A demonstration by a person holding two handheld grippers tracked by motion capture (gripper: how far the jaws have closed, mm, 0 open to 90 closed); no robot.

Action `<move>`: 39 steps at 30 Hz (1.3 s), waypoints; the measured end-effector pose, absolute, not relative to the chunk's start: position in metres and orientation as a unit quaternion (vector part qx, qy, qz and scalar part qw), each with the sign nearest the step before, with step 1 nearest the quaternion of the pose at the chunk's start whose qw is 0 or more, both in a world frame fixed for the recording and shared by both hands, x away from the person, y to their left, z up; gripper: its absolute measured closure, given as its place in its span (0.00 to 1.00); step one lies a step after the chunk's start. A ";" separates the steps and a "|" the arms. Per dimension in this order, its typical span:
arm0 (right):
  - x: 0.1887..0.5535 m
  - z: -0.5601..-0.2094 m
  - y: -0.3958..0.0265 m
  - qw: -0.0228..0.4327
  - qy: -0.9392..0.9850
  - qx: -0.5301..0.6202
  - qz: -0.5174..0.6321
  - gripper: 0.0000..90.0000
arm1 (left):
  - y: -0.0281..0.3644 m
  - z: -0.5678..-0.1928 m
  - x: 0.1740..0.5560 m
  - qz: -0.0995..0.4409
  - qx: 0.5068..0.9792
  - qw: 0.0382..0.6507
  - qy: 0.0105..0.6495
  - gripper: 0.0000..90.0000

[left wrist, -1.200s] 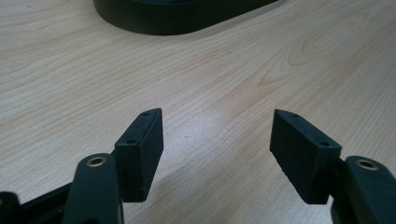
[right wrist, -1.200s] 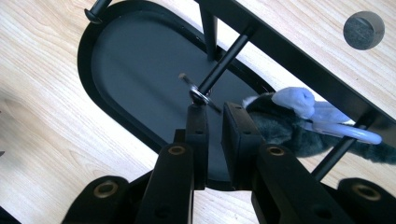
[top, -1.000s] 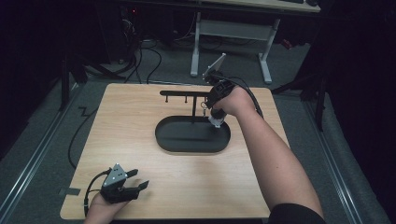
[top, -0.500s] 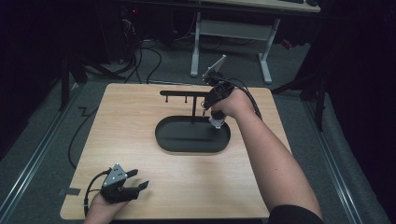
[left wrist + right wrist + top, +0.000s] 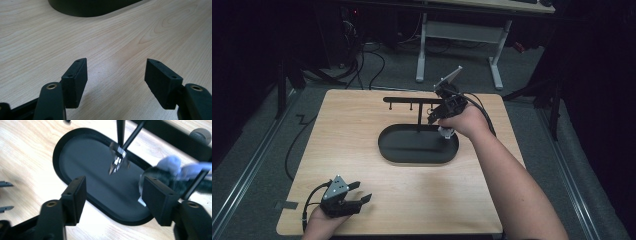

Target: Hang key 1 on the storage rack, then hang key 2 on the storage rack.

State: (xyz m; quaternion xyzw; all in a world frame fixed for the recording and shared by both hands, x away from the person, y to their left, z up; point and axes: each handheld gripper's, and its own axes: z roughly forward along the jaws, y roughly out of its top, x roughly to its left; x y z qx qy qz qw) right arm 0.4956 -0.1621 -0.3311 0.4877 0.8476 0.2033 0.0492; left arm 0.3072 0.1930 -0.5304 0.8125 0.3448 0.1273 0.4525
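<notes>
Two grippers in play right now, and both have their jaws apart. My right gripper [image 5: 438, 121] is up over the far end of the black oval tray [image 5: 397, 152], right by the black T-shaped stand [image 5: 412, 100] that rises out of it. Its jaws have just been opening, with nothing pinched between the pads; in the right gripper view they straddle bare tray floor [image 5: 82, 165]. Beyond them a small shiny trinket [image 5: 117, 160] dangles by the stand's post, blurred, so I can't tell what it hangs from. Something bluish-white [image 5: 172, 166] sits just past the right pad, too smeared to identify. My left gripper [image 5: 354, 197] rests at the near left corner of the wooden table [image 5: 357, 120], released, holding nothing, well apart from the tray.
</notes>
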 end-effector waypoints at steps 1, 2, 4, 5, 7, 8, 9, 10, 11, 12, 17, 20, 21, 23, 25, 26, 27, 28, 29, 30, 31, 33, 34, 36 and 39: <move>0.496 -0.331 -0.162 0.049 0.848 0.488 0.203 0.38 | 0.193 -0.530 0.307 0.127 0.813 0.452 0.345 0.39; 0.492 -0.333 -0.163 0.052 0.849 0.484 0.207 0.37 | 0.193 -0.530 0.307 0.127 0.813 0.452 0.344 0.39; 0.480 -0.338 -0.167 0.061 0.847 0.482 0.217 0.34 | 0.192 -0.530 0.307 0.127 0.815 0.450 0.342 0.39; 0.467 -0.344 -0.171 0.077 0.846 0.475 0.230 0.34 | 0.191 -0.530 0.307 0.126 0.815 0.450 0.343 0.39; 0.460 -0.347 -0.173 0.084 0.843 0.477 0.236 0.34 | 0.190 -0.531 0.307 0.127 0.814 0.451 0.343 0.39; 0.453 -0.351 -0.176 0.094 0.843 0.470 0.244 0.34 | 0.190 -0.531 0.306 0.127 0.815 0.450 0.343 0.39; 0.436 -0.362 -0.184 0.107 0.835 0.467 0.268 0.35 | 0.189 -0.531 0.306 0.126 0.817 0.447 0.342 0.39; 0.436 -0.362 -0.184 0.107 0.835 0.467 0.268 0.35 | 0.189 -0.531 0.306 0.126 0.817 0.447 0.342 0.39; 0.419 -0.374 -0.189 0.127 0.831 0.461 0.283 0.36 | 0.189 -0.532 0.306 0.126 0.817 0.446 0.343 0.39; 0.414 -0.380 -0.192 0.132 0.831 0.458 0.286 0.36 | 0.188 -0.532 0.306 0.125 0.817 0.445 0.343 0.39; 0.378 -0.425 -0.209 0.150 0.817 0.464 0.308 0.37 | 0.187 -0.532 0.306 0.126 0.819 0.444 0.342 0.39; 0.367 -0.439 -0.216 0.156 0.810 0.467 0.318 0.37 | 0.187 -0.532 0.305 0.127 0.818 0.445 0.342 0.39; 0.360 -0.447 -0.220 0.160 0.807 0.467 0.323 0.37 | 0.187 -0.531 0.305 0.126 0.817 0.448 0.341 0.39; 0.343 -0.464 -0.228 0.176 0.799 0.465 0.338 0.37 | 0.187 -0.530 0.302 0.126 0.817 0.450 0.339 0.39; 0.321 -0.485 -0.238 0.195 0.788 0.464 0.355 0.37 | 0.188 -0.530 0.300 0.125 0.815 0.452 0.342 0.39; 0.321 -0.485 -0.238 0.195 0.788 0.464 0.355 0.37 | 0.188 -0.530 0.300 0.125 0.815 0.452 0.342 0.39; 0.314 -0.492 -0.242 0.198 0.781 0.469 0.361 0.37 | 0.188 -0.530 0.299 0.127 0.815 0.451 0.340 0.39; 0.306 -0.501 -0.247 0.201 0.776 0.471 0.368 0.36 | 0.187 -0.529 0.299 0.129 0.816 0.451 0.338 0.39; 0.295 -0.511 -0.255 0.212 0.768 0.473 0.375 0.35 | 0.186 -0.529 0.299 0.133 0.817 0.450 0.337 0.39; 0.293 -0.513 -0.258 0.210 0.767 0.475 0.378 0.34 | 0.186 -0.527 0.299 0.135 0.815 0.451 0.338 0.39; 0.293 -0.513 -0.258 0.210 0.767 0.475 0.378 0.34 | 0.186 -0.527 0.299 0.135 0.815 0.451 0.338 0.39; 0.289 -0.514 -0.265 0.206 0.763 0.482 0.377 0.29 | 0.184 -0.524 0.299 0.133 0.806 0.461 0.345 0.39; 0.288 -0.514 -0.267 0.217 0.762 0.480 0.375 0.29 | 0.183 -0.524 0.299 0.134 0.806 0.462 0.345 0.39; 0.287 -0.514 -0.269 0.218 0.760 0.483 0.376 0.29 | 0.183 -0.524 0.298 0.136 0.806 0.461 0.345 0.39; 0.286 -0.517 -0.271 0.210 0.758 0.485 0.382 0.28 | 0.180 -0.523 0.299 0.136 0.806 0.461 0.347 0.39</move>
